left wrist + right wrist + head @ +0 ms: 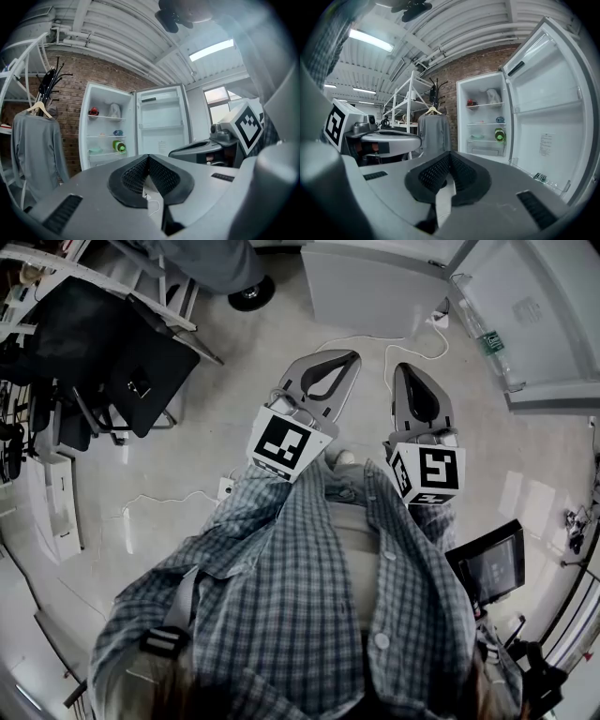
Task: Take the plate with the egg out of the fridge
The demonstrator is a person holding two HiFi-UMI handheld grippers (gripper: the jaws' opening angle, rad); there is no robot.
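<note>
Brick wall behind, pale floor below, and the fridge (84, 136) stands open against that wall with its door (543, 122) swung out to the right. Both my tools are empty. The left gripper (148, 157) and the right gripper (450, 153) each have their jaws pressed together on nothing, side by side and aimed about level at the open compartment. On a lower shelf, just left of the green bottle (119, 146), sits a pale shallow dish that I take for the plate (95, 150); any egg on it is too small to make out. It lies straight ahead, well apart from both tips, and neither hand is clearly nearer.
</note>
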